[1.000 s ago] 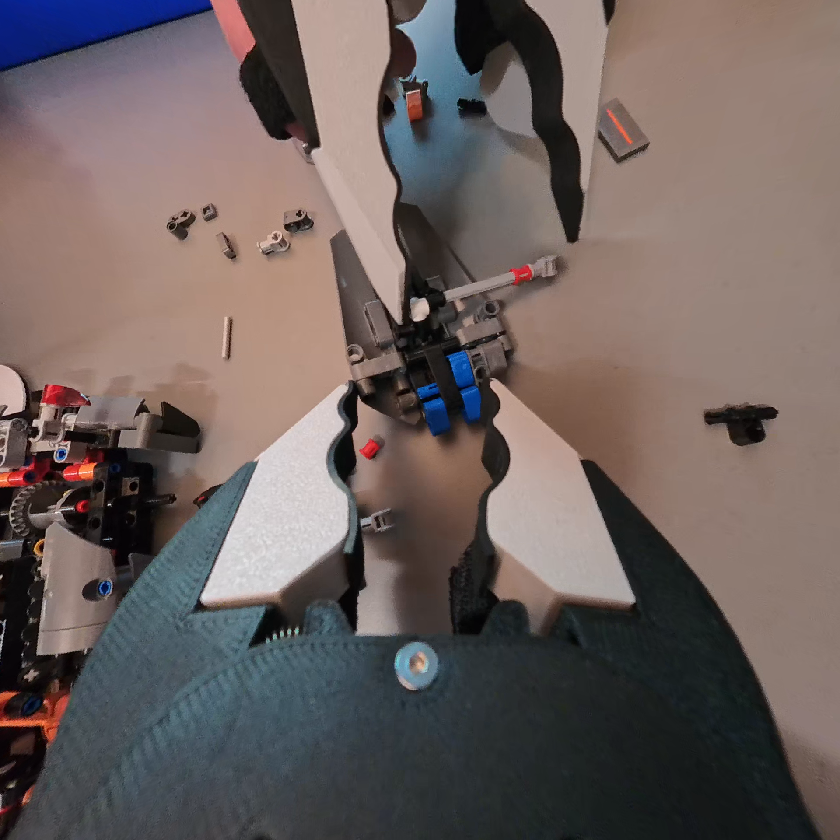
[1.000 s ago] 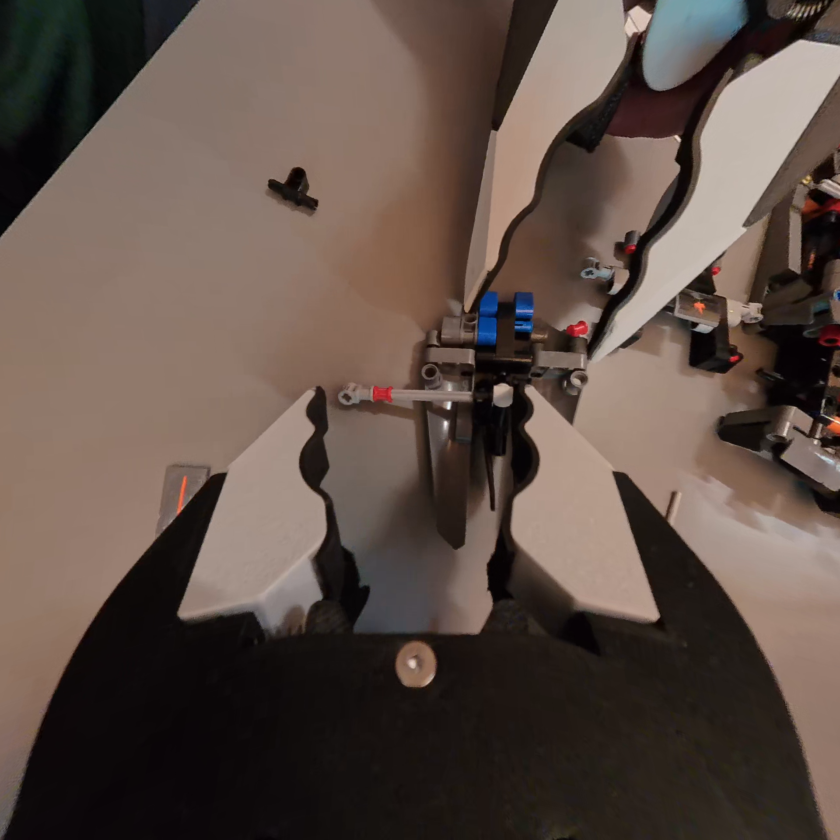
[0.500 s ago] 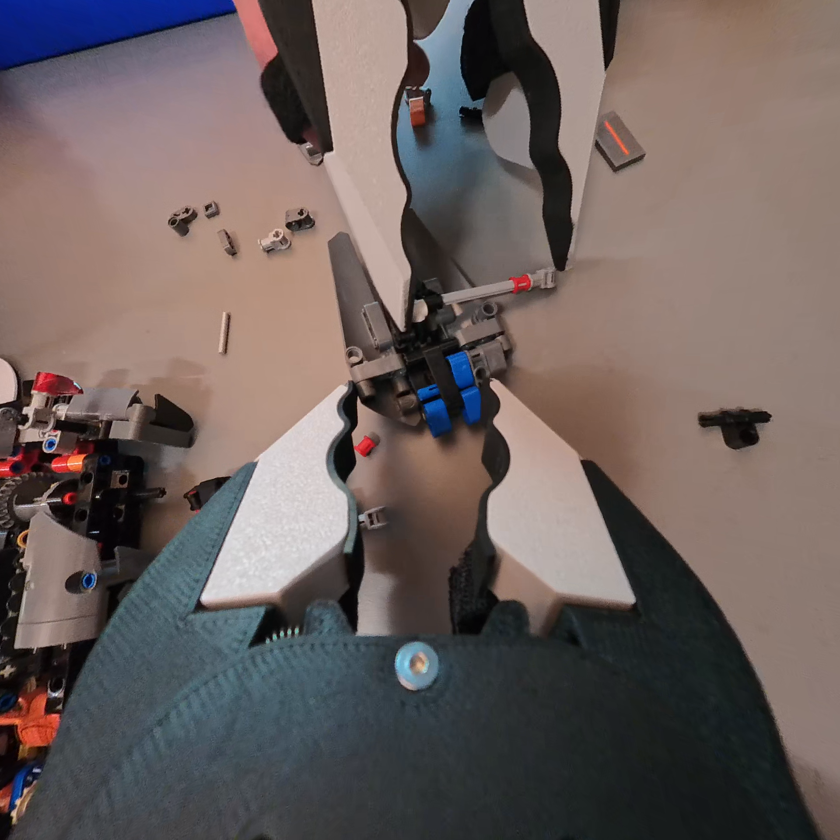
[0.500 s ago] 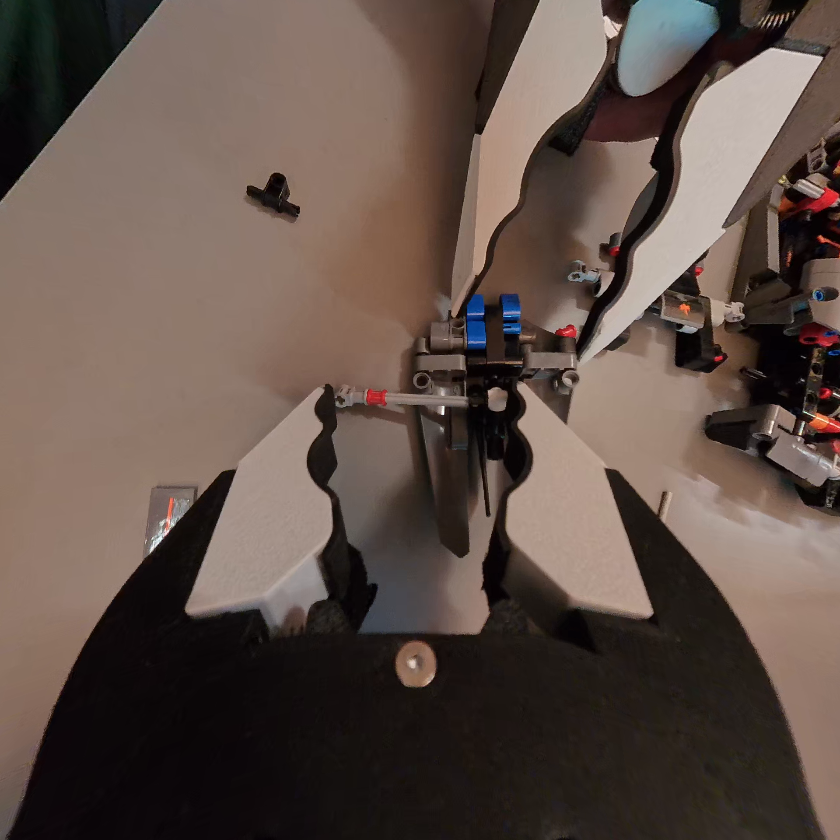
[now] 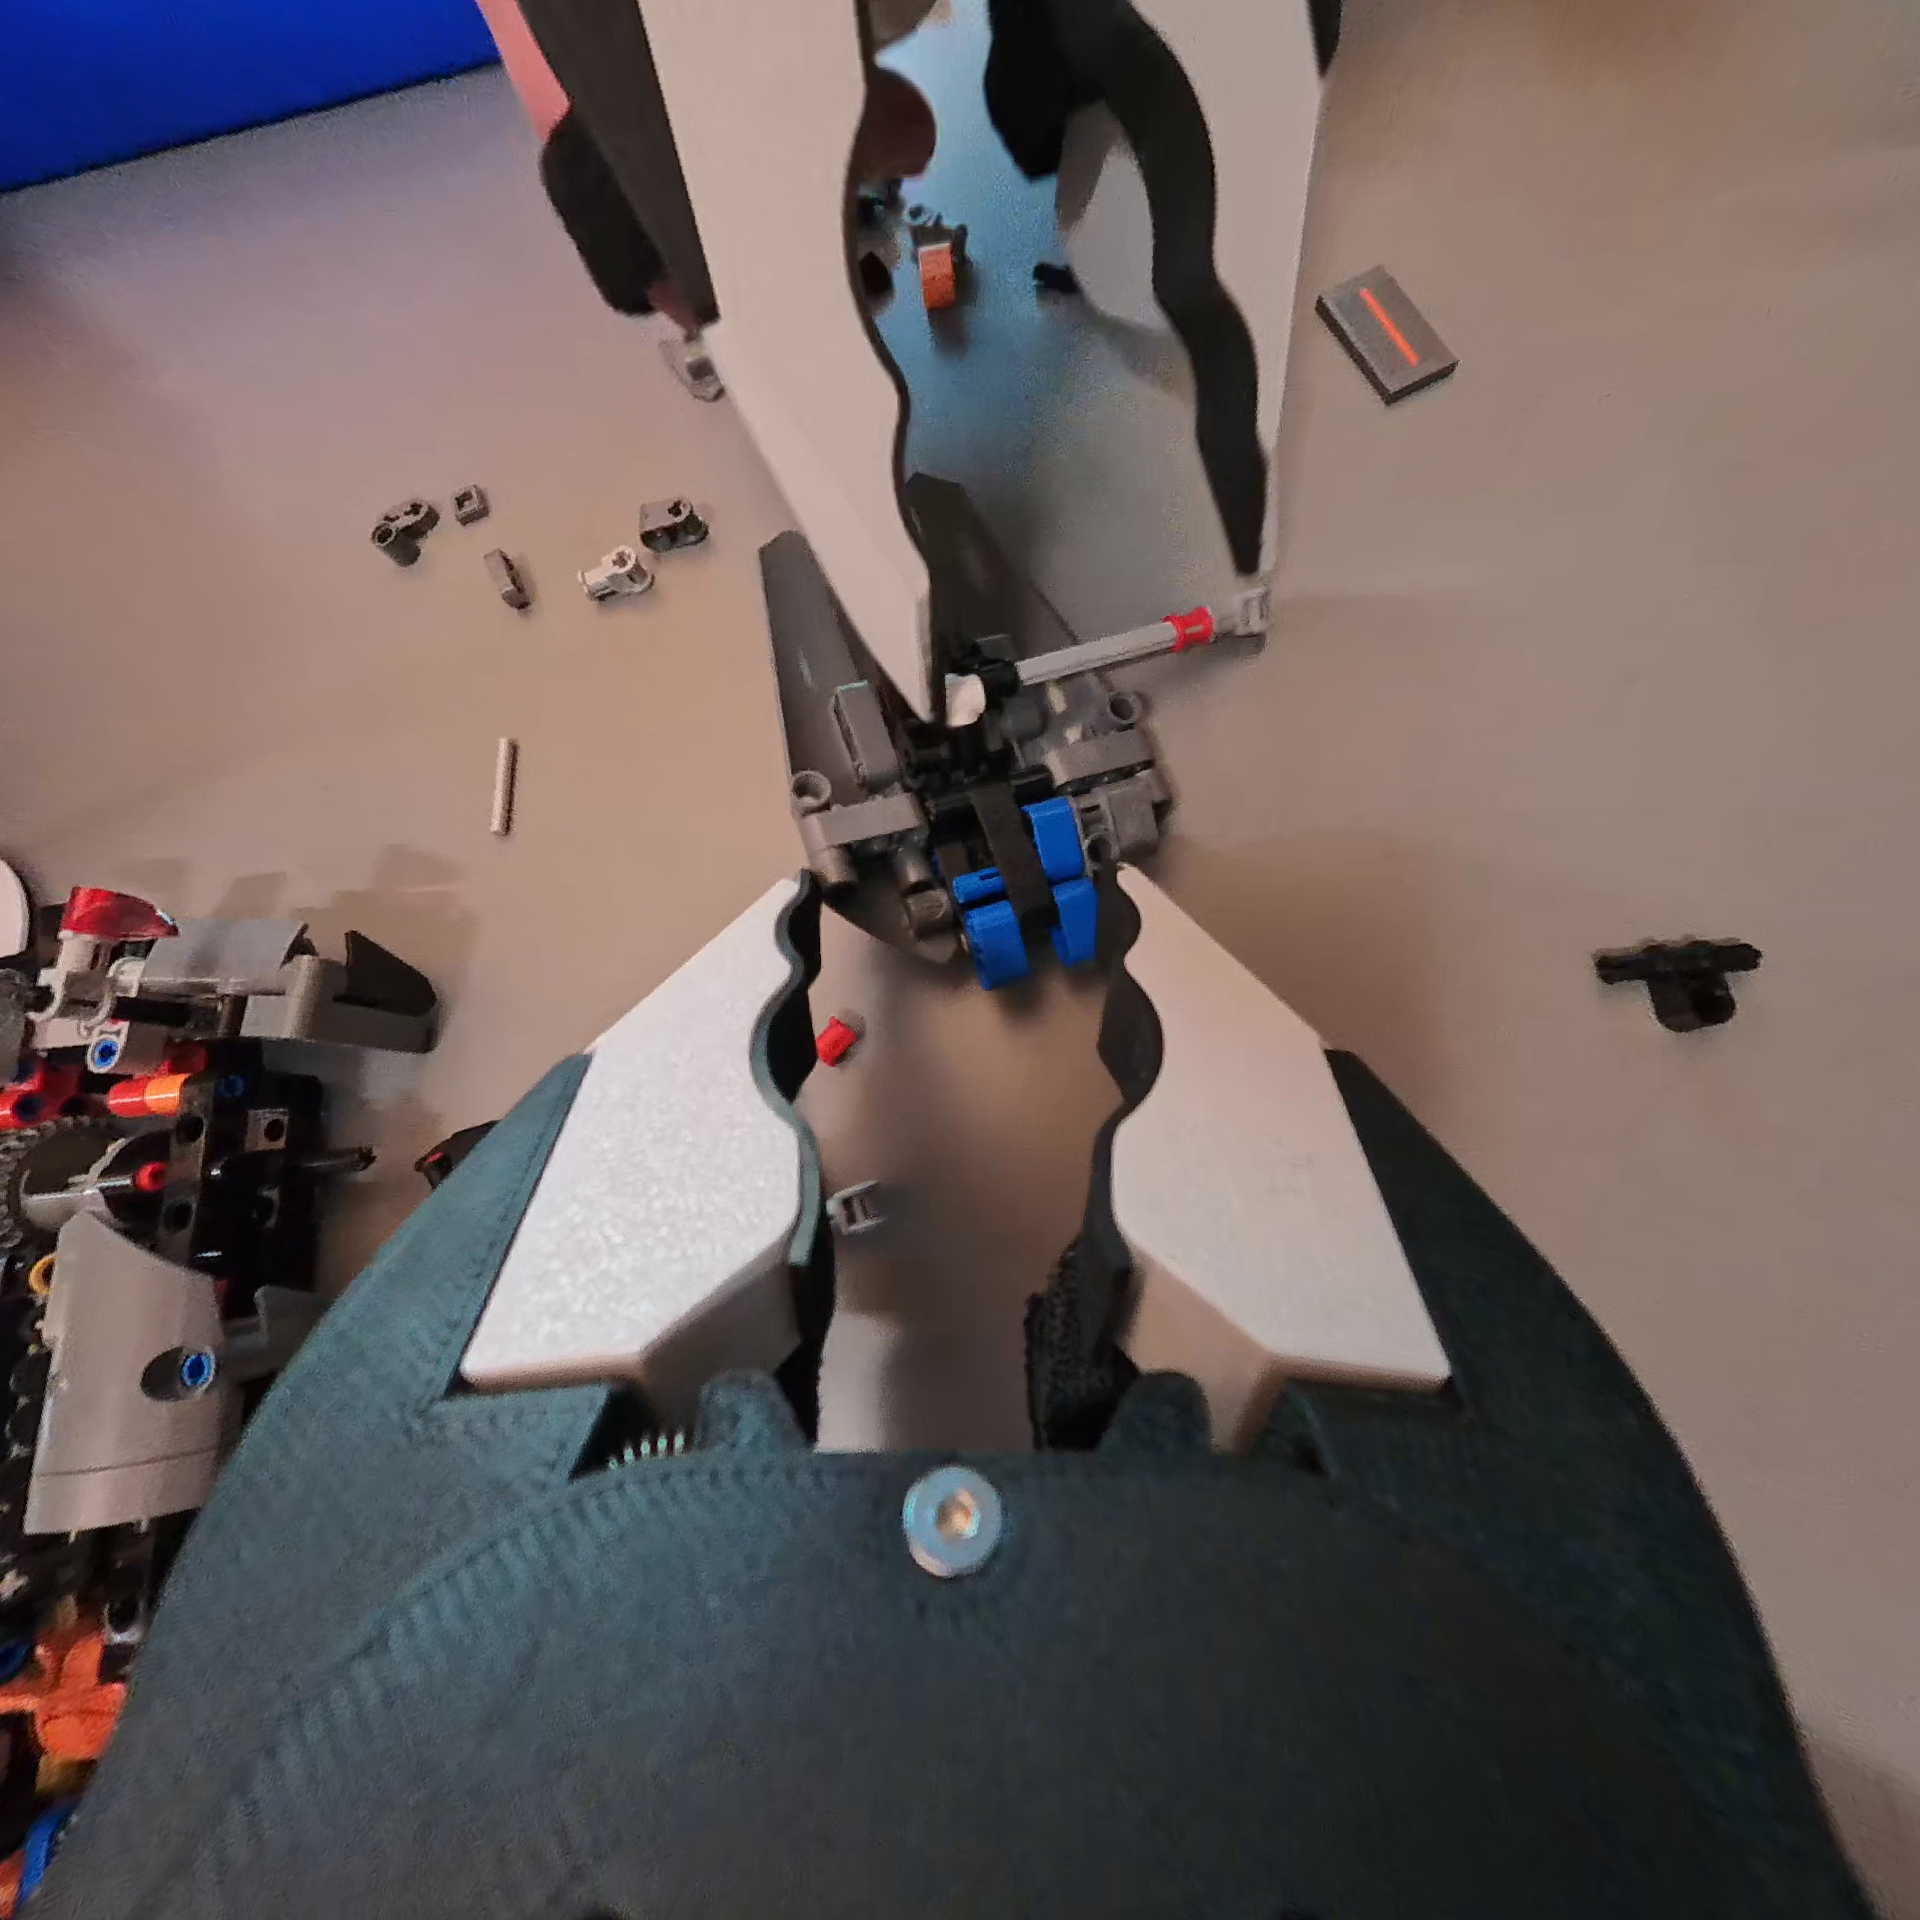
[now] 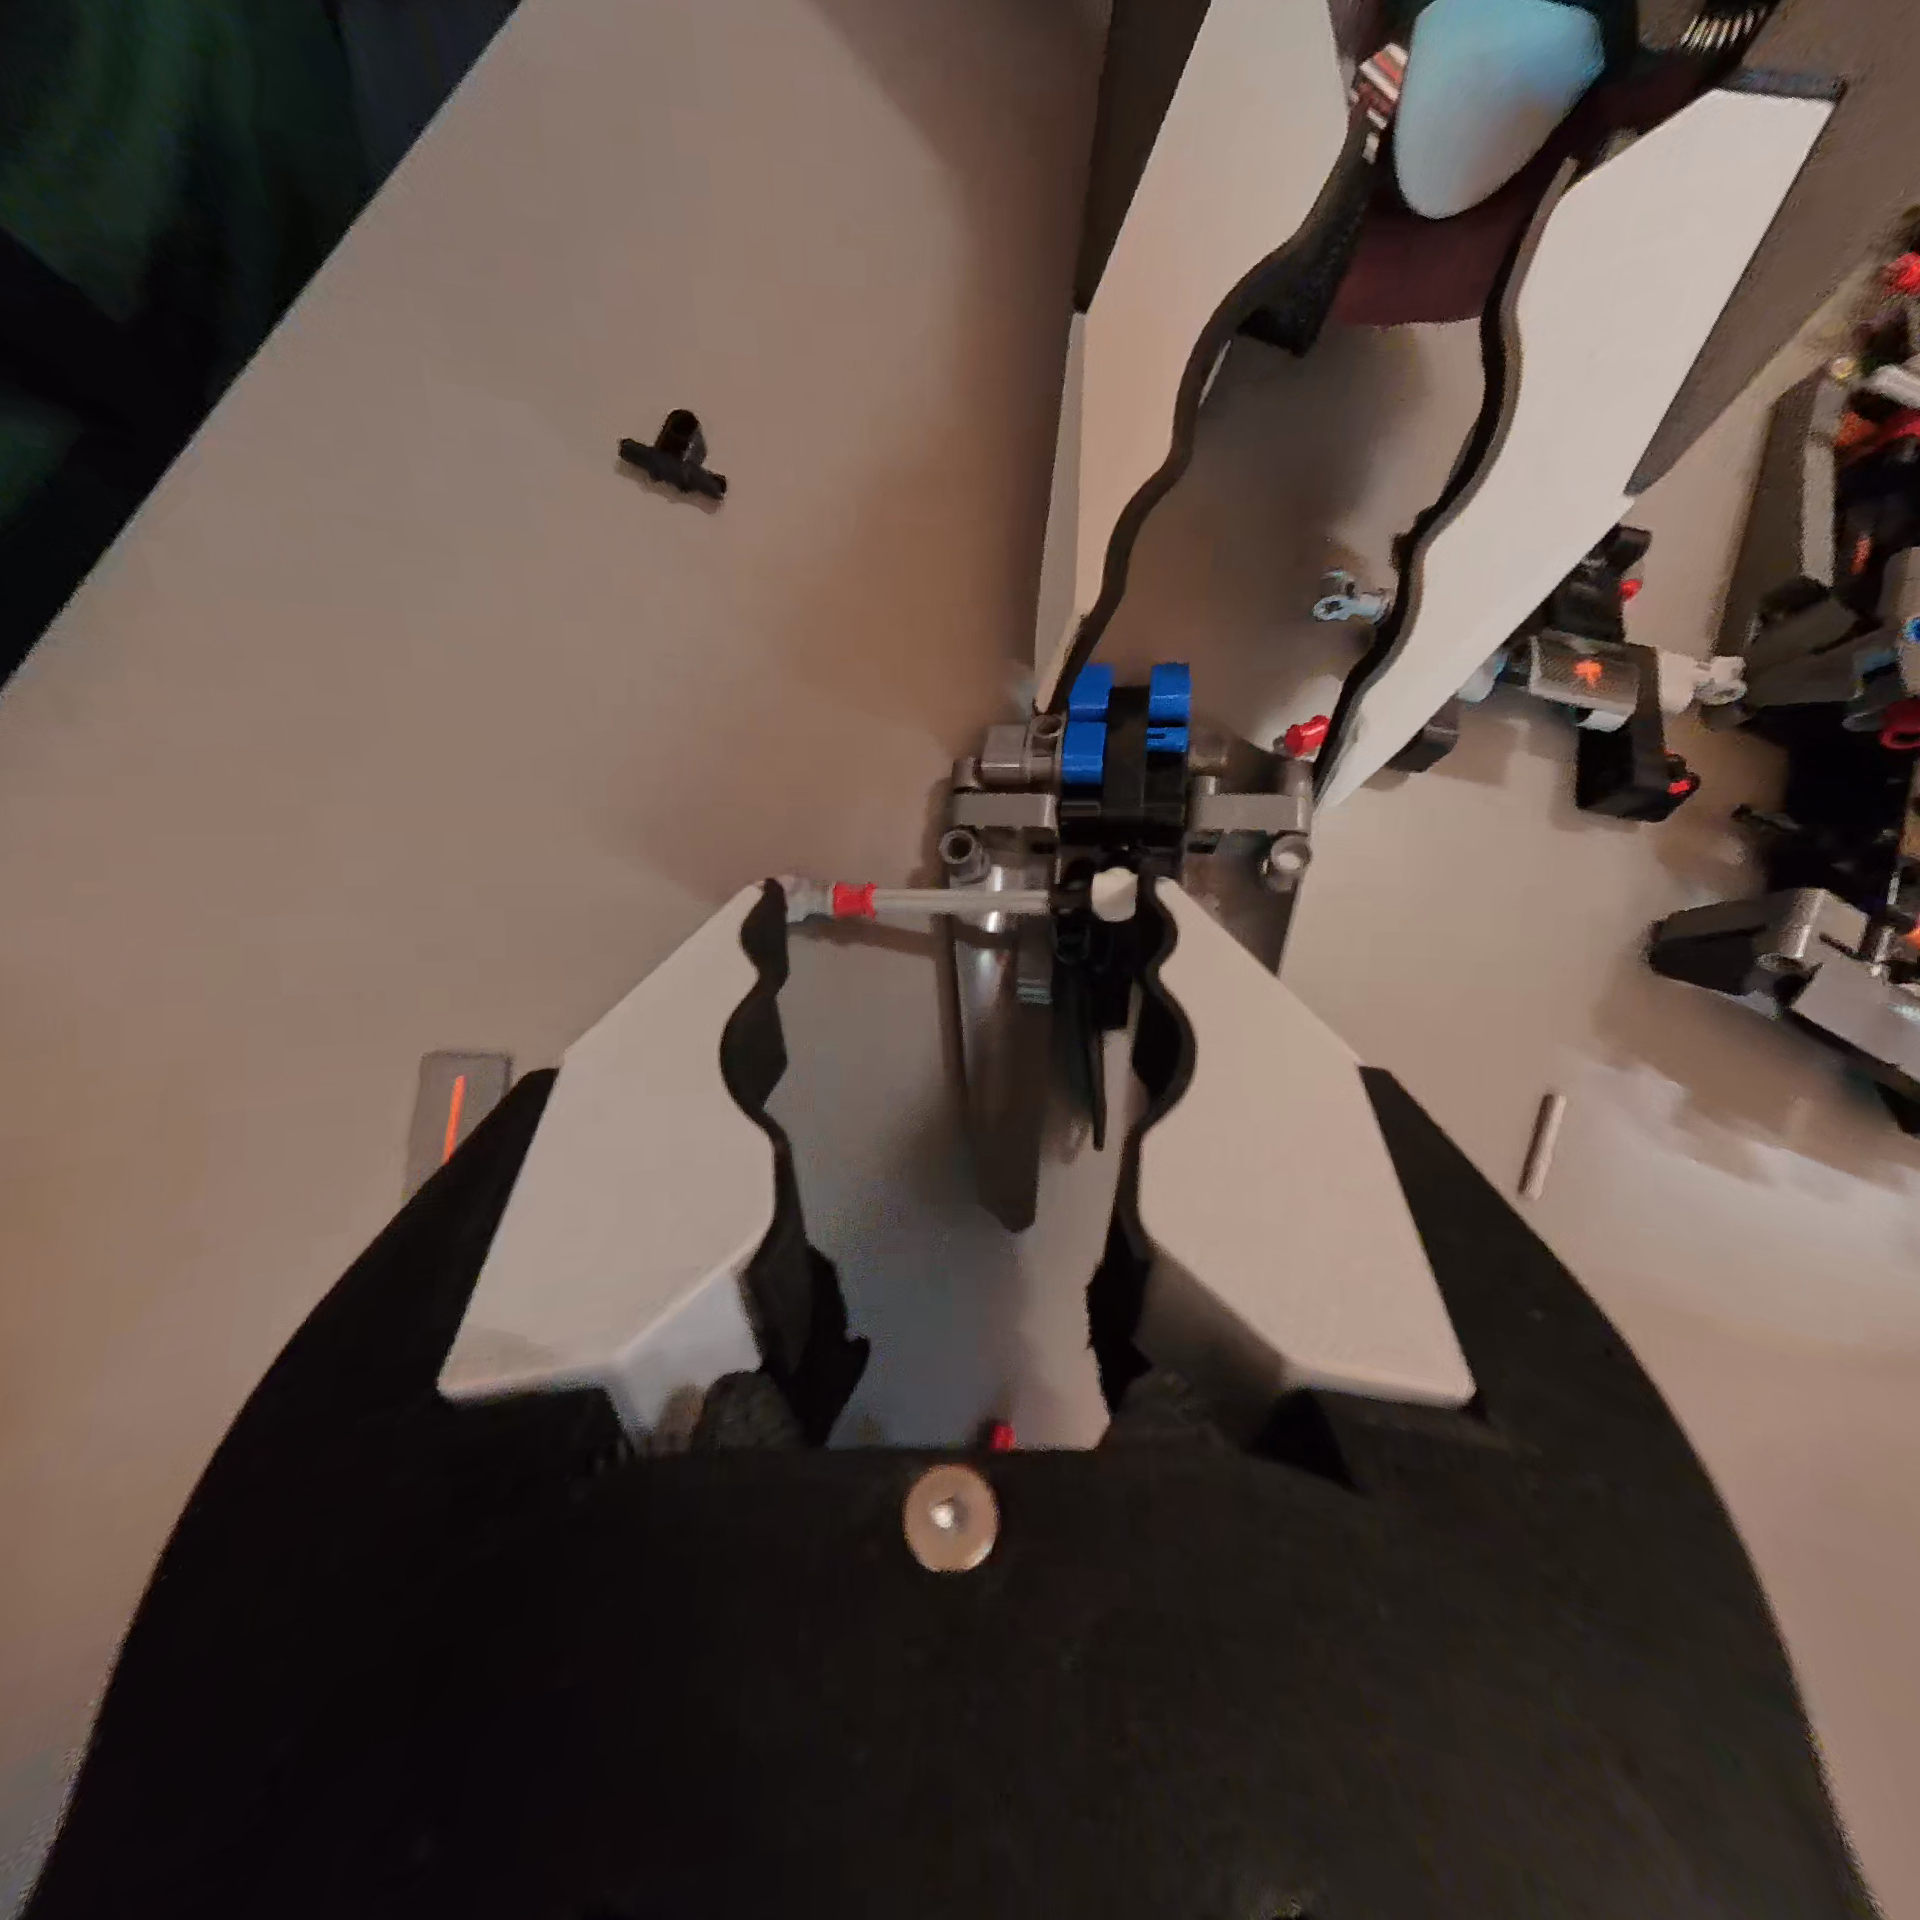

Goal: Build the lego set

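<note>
On the far left of the left wrist view, a large part-built lego model [image 5: 156, 1143] in black, grey, red and orange sits on the grey desk [image 5: 1558, 1247]. Farther off lie a few small grey connector pieces [image 5: 623, 571], and nearer, a short pale axle pin [image 5: 504, 787].

The left gripper [image 5: 966, 904] comes in from the near side with its jaws apart. Between its tips sits the blue end of a small grey, black and blue sub-assembly [image 5: 977, 810], which rests on the desk; whether the tips touch it is hard to tell. A tiny red pin [image 5: 836, 1037] and a small grey connector [image 5: 860, 1207] lie by the inner edge of the left finger.

The right gripper [image 5: 1091, 623] reaches in from the far side, also with jaws apart. In the right wrist view, the right gripper [image 6: 961, 894] straddles the sub-assembly [image 6: 1127, 790] at its dark pointed panel [image 6: 997, 1039]. A thin grey rod with a red collar [image 6: 914, 902] sticks out sideways from the sub-assembly, and its end sits at the tip of one finger. The other tip is just beside a white stud [image 6: 1110, 894].

To the right in the left wrist view, a grey tile with an orange stripe [image 5: 1387, 332] lies far off, and a black T-shaped connector [image 5: 1678, 971] lies well apart from everything.
</note>
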Available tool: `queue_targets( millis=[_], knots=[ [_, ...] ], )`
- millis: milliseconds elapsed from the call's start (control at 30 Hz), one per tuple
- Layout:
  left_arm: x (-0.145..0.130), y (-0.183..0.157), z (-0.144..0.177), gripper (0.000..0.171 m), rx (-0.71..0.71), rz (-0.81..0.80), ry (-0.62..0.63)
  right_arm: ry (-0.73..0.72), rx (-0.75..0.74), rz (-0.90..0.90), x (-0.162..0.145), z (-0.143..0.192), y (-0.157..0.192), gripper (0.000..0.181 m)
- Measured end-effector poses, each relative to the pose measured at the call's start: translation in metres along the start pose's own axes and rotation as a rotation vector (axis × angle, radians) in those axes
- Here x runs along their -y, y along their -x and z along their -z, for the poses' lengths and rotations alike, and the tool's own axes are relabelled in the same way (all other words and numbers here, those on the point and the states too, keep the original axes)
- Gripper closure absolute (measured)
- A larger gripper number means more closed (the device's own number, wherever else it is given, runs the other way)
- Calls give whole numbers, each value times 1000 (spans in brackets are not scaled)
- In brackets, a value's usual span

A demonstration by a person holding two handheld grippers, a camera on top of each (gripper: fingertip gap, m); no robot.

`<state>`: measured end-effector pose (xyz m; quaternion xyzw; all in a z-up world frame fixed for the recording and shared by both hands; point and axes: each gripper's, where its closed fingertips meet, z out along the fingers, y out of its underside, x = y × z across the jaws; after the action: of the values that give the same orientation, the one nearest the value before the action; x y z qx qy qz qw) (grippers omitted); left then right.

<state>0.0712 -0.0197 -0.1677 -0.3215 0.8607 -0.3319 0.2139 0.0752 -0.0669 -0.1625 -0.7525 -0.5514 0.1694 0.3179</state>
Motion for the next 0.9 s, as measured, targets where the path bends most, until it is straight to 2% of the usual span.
queue_targets(
  millis=[67, 133, 333, 667, 867, 900],
  knots=[
    [0, 0, 0, 120, 2, -5, 1, 25, 23, -12, -4, 0, 4, 102],
    [0, 0, 0, 120, 3, -1, 4, 17, 17, -13, 0, -3, 5, 101],
    [0, 0, 0, 120, 3, 2, -3, 63, -71, 64, -4, -6, 0, 109],
    [-2, -1, 1, 119, 5, 17, -5, 82, -94, 59, 1, -13, 1, 103],
    [-3, -1, 2, 119, 5, 23, -4, 61, -58, -4, 5, -13, 3, 97],
    [-3, -1, 2, 119, 4, 24, -6, 76, -84, 23, 3, -13, 1, 101]
  ],
)
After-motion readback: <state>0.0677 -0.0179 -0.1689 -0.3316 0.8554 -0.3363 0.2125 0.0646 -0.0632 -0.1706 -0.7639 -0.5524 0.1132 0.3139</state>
